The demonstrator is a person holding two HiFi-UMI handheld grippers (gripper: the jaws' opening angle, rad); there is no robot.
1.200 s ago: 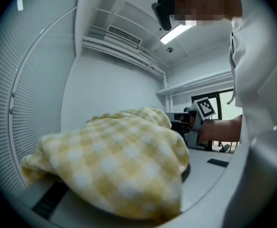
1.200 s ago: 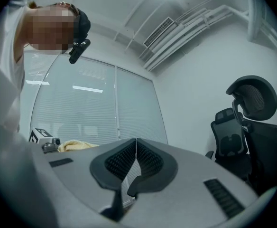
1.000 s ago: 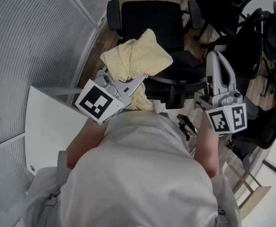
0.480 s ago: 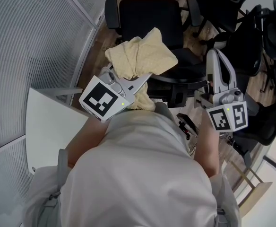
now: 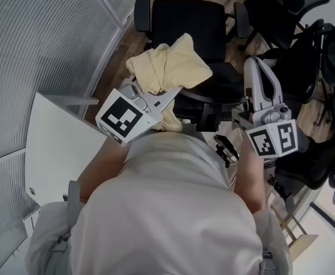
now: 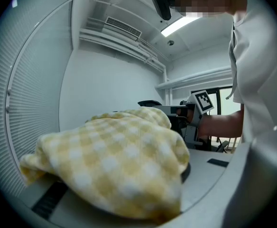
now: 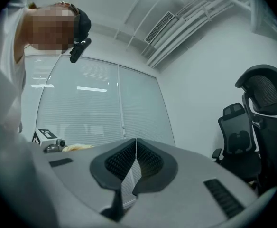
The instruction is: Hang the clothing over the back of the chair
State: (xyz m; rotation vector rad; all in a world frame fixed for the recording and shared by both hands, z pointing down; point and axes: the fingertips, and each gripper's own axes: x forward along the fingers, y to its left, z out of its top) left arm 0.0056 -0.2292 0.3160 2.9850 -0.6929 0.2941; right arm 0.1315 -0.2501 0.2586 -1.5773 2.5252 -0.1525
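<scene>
A yellow checked piece of clothing [image 5: 168,67] is bunched up in my left gripper [image 5: 170,95], which is shut on it above the left side of a black office chair [image 5: 187,22]. In the left gripper view the clothing [image 6: 115,158] drapes over both jaws and hides their tips. The chair's dark backrest [image 5: 213,93] curves just below and to the right of the cloth, close to my body. My right gripper [image 5: 252,65] is held over the backrest's right end, shut and empty; its ribbed pads [image 7: 145,160] meet with nothing between them.
Several more black office chairs [image 5: 305,44] crowd the right side, and also show in the right gripper view [image 7: 257,122]. A white tabletop [image 5: 58,148] lies at my left beside a wall of ribbed blinds [image 5: 35,50]. Wooden floor [image 5: 127,53] shows round the chair.
The head view has shifted a little. Both grippers keep much the same pose, and the clothing stays in the left one.
</scene>
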